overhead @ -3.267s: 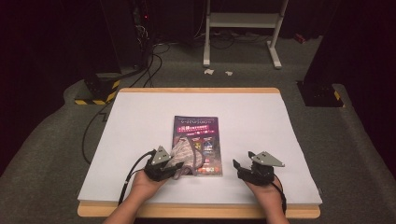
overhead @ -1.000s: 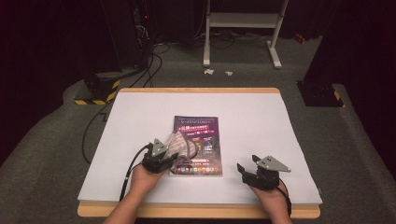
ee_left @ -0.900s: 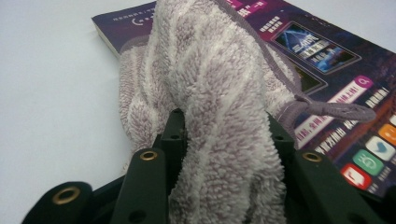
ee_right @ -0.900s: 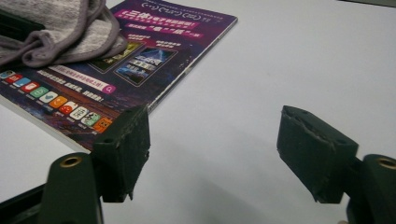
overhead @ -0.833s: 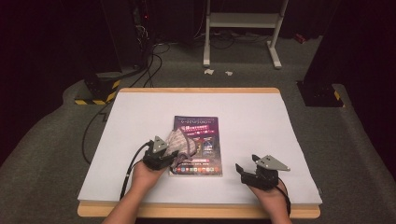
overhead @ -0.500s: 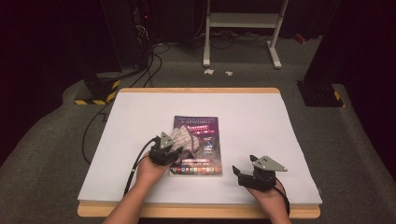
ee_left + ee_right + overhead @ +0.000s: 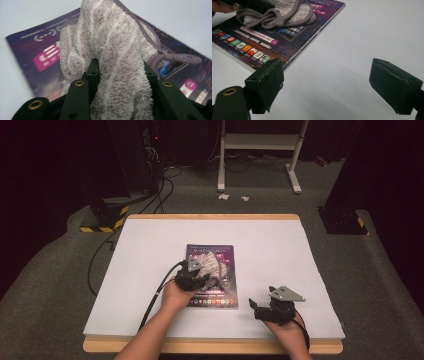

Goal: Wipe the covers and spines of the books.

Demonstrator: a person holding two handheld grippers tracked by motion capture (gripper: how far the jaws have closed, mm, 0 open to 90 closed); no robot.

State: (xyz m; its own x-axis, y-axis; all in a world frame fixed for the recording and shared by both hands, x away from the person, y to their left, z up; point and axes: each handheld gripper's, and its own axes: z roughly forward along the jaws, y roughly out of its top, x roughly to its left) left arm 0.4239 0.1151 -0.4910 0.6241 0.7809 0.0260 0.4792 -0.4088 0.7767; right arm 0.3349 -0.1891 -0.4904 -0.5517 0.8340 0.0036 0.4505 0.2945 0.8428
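A dark purple magazine [image 7: 220, 285] lies flat at the middle of the white table. On it rests a bunched lilac and white towel [image 7: 216, 264], also seen up close as the towel [image 7: 117, 62] in the left gripper view. My left gripper [image 7: 196, 276] is over the magazine's left side, jaws shut on a fold of the towel. My right gripper [image 7: 257, 307] sits low near the table's front right, jaws wide open with bare table between them [image 7: 324, 80]. The magazine's corner [image 7: 272, 50] and the towel [image 7: 277, 12] lie ahead and left of it.
The white table [image 7: 280, 250] has a wooden front edge [image 7: 210, 347]. Cables trail off the table's left side to the floor [image 7: 100, 255]. A white stand [image 7: 260, 150] and dark equipment stand on the floor behind the table.
My left gripper has slid forward and rightward over the magazine with the towel in it. My right gripper has shifted slightly left and stays open.
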